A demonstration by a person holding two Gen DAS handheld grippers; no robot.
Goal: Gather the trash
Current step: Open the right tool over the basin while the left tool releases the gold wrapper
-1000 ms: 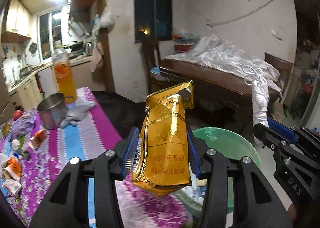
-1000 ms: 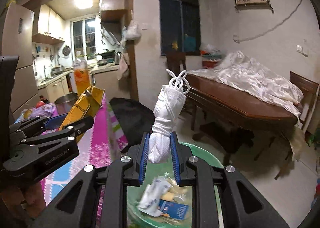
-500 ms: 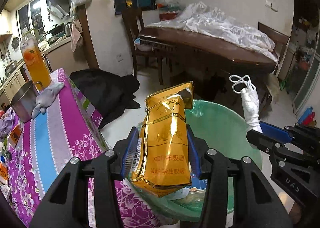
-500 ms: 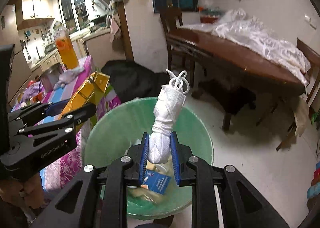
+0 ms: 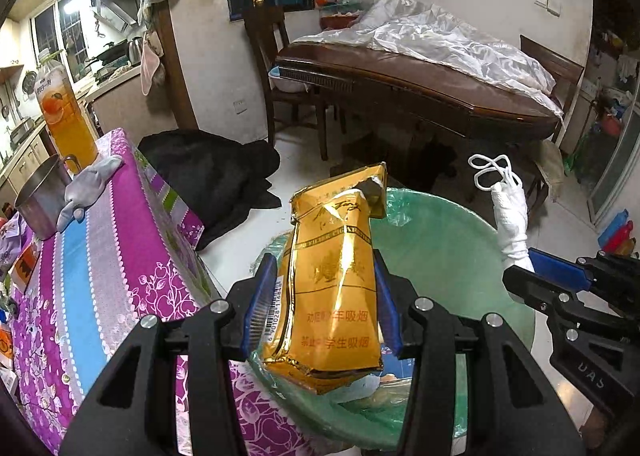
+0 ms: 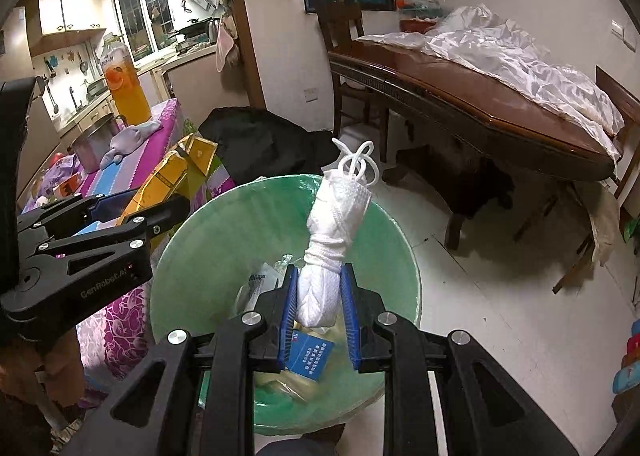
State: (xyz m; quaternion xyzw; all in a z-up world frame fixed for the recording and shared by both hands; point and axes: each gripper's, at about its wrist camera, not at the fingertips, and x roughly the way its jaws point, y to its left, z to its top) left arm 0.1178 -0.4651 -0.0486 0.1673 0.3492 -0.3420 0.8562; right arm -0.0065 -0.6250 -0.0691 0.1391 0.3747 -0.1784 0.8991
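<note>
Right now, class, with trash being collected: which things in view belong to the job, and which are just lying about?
Belong to the job:
gold cigarette carton
rolled white mask
green bin

Just lying about:
juice bottle
steel pot
grey cloth

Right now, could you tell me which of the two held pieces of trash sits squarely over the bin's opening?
The white rolled face mask in the right gripper hangs over the middle of the green bin; the gold cigarette pack in the left gripper is at the rim beside the table.

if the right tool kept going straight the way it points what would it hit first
Most likely the trash lying in the green bin: the right tool, shut on the rolled white mask, points down into the bin's opening, towards the blue card. Depth is uncertain.
</note>
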